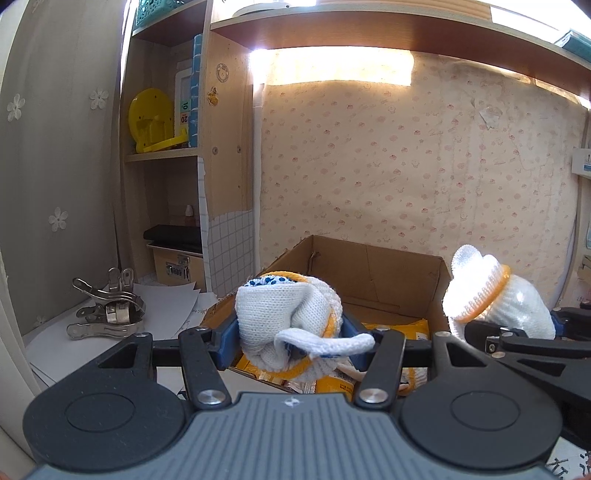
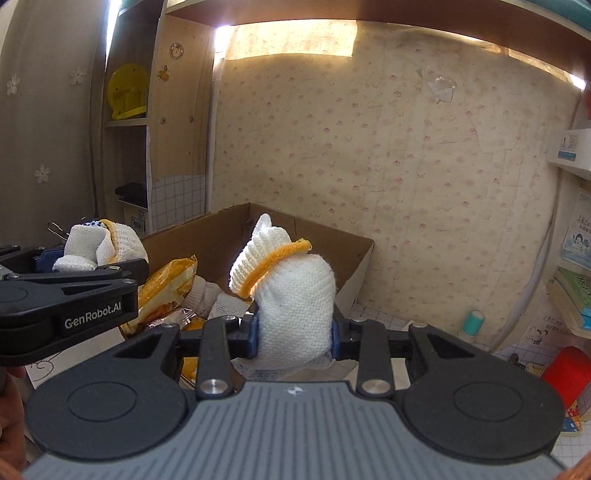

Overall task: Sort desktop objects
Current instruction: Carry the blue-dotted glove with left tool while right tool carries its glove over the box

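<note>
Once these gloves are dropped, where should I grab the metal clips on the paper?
Probably take the metal clips by the raised handles at the top, coming from above. They lie in a tangled pile on the paper, so the flat lower arms offer little to pinch.

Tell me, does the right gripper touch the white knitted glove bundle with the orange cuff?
Touching. In the right wrist view, the right gripper has its blue pads pressed against both sides of the white glove bundle.

The back wall (image 1: 424,166) has pale paper with little pink pictures. Bright light shines under a brown shelf (image 1: 369,31) on top. On the left stand wooden shelves (image 1: 162,157) beside a grey curtain (image 1: 59,147) with white flowers.
</note>
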`<state>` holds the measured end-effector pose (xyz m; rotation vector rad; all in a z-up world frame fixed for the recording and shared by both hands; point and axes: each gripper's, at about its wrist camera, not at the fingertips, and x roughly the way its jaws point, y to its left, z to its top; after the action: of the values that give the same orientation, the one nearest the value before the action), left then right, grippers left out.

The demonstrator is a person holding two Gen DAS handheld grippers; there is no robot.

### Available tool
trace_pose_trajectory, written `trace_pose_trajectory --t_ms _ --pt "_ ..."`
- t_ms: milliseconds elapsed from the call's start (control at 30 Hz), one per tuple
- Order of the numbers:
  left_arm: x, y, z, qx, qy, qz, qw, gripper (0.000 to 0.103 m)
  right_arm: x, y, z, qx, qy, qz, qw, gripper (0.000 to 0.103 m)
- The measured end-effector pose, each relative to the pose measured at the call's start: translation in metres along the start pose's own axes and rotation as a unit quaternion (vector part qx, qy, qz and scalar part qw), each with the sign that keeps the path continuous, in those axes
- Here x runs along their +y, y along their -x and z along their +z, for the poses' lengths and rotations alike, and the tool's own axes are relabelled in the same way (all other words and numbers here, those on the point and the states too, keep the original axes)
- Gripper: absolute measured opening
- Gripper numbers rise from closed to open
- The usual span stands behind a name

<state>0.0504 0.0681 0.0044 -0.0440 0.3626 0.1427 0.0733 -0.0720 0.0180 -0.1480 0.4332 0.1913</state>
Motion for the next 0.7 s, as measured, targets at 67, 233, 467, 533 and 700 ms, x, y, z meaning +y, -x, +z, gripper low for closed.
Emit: trace_pose_trajectory --t_ms 67,233,467,533,700 --pt "0.000 -0.002 0.000 0.001 0.000 0.001 1.0000 0.059 0.001 -0.004 0.001 0.002 0.000 0.000 1.000 0.034" --pt "0.001 -0.009 0.000 0.008 0.001 0.004 1.0000 0.059 0.003 -0.011 0.001 0.006 0.001 0.004 1.000 0.034" --pt "0.000 -0.018 0.001 0.013 -0.001 0.001 0.9999 0.059 0.002 -0.024 0.004 0.013 0.002 0.004 1.000 0.034" --pt "0.000 -0.021 0.001 0.015 -0.003 0.001 0.9999 0.059 0.001 -0.029 0.005 0.014 0.002 0.004 1.000 0.034" --pt "0.000 -0.029 0.000 0.021 -0.004 -0.003 0.9998 0.059 -0.001 -0.042 0.008 0.020 0.005 0.003 1.000 0.034"
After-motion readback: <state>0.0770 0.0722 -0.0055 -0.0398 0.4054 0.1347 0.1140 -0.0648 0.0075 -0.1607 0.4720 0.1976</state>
